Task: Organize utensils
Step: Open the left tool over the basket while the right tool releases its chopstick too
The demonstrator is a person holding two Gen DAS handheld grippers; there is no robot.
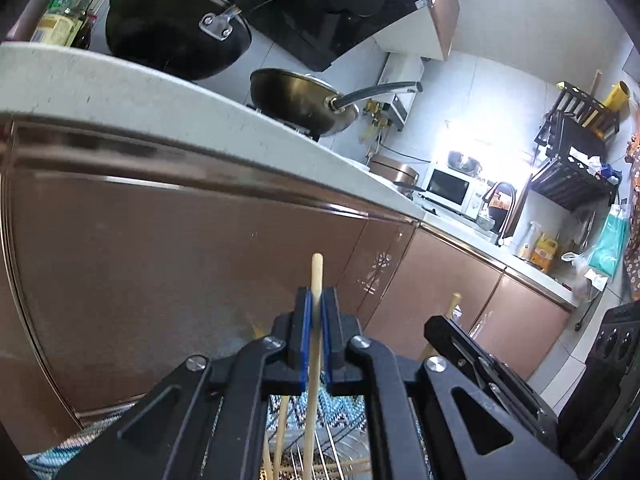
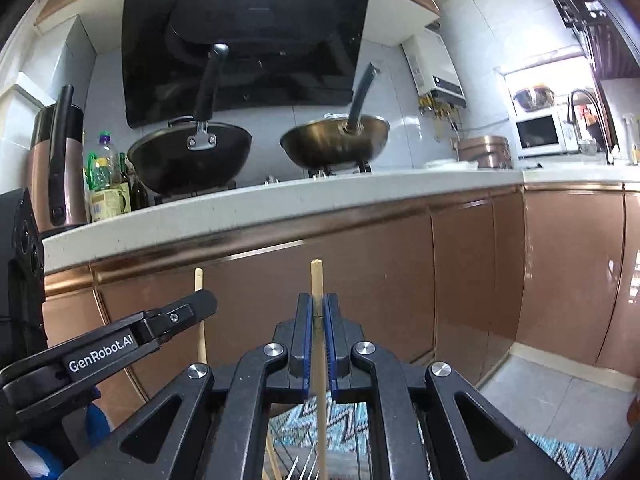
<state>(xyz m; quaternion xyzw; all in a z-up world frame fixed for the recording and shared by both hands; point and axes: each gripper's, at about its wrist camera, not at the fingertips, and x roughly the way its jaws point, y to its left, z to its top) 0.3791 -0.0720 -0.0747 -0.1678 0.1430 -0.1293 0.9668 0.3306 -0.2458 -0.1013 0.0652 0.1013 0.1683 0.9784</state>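
My left gripper [image 1: 317, 300] is shut on a pale wooden chopstick [image 1: 316, 276] held upright, its top end poking above the blue pads. My right gripper [image 2: 317, 304] is shut on a second wooden chopstick [image 2: 317, 280], also upright. In the right wrist view the left gripper [image 2: 200, 300] shows at the left with its chopstick [image 2: 199, 278] sticking up. In the left wrist view the right gripper [image 1: 444, 322] shows at the right with its chopstick tip [image 1: 455, 302]. Below both grippers lie more chopsticks [image 1: 282, 432] and fork tines [image 2: 304, 466] on a wire rack.
Copper-coloured cabinet doors [image 2: 360, 264] face me under a white counter edge [image 2: 280, 200]. Two woks [image 2: 192, 156] [image 2: 336, 140] sit on the stove under a black hood. A blue patterned mat [image 2: 568, 452] lies on the floor below. A microwave [image 2: 536, 134] stands far right.
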